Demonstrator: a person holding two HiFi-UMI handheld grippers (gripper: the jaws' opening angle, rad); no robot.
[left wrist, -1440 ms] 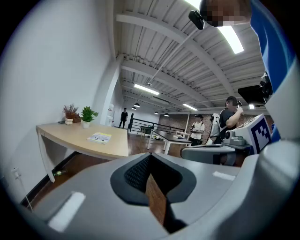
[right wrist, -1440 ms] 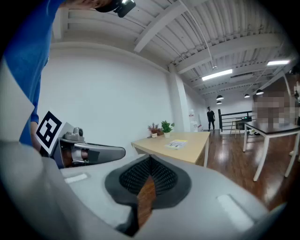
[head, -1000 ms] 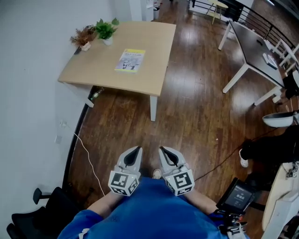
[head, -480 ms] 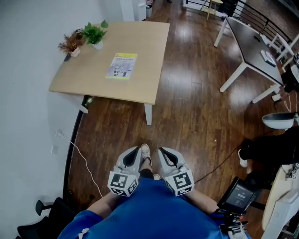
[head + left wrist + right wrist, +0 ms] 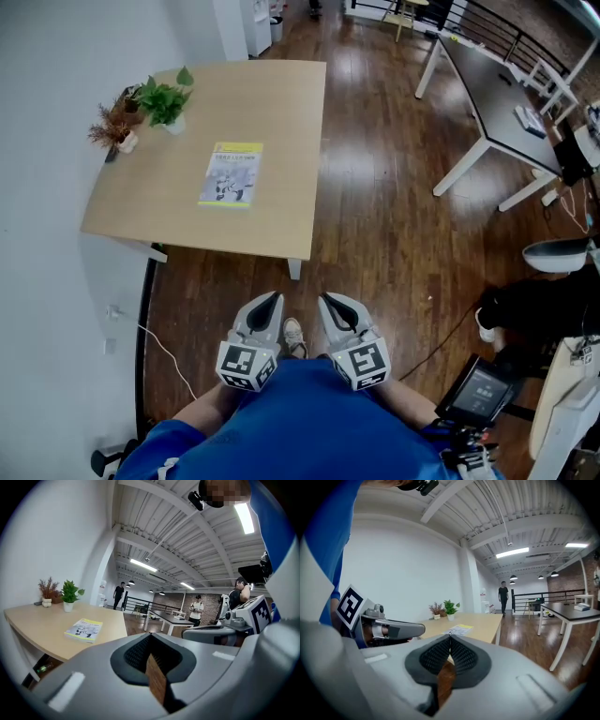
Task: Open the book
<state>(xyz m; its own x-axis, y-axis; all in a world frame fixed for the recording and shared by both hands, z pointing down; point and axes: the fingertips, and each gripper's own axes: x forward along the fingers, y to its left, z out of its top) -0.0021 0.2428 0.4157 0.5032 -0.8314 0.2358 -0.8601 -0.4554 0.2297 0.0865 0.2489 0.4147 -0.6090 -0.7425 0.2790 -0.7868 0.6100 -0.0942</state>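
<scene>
A closed book (image 5: 230,175) with a yellow-edged, illustrated cover lies flat near the middle of the light wooden table (image 5: 281,112). It also shows in the left gripper view as the book (image 5: 84,629) and in the right gripper view as the book (image 5: 458,630), far ahead of the jaws. My left gripper (image 5: 272,299) and right gripper (image 5: 326,300) are held side by side close to the body, over the wooden floor, well short of the table. Both are shut with nothing between the pads, as the left gripper (image 5: 149,638) and right gripper (image 5: 450,641) show.
A green potted plant (image 5: 161,101) and a dried plant (image 5: 114,124) stand at the table's left edge by the white wall. A dark table (image 5: 497,103) stands to the right. A shoe (image 5: 293,333) is on the floor below the grippers, a white cable (image 5: 159,347) lies left, and people stand far off.
The table and book have come closer and lower in the head view as I walk toward them. Both grippers keep their place by the body, still shut.
</scene>
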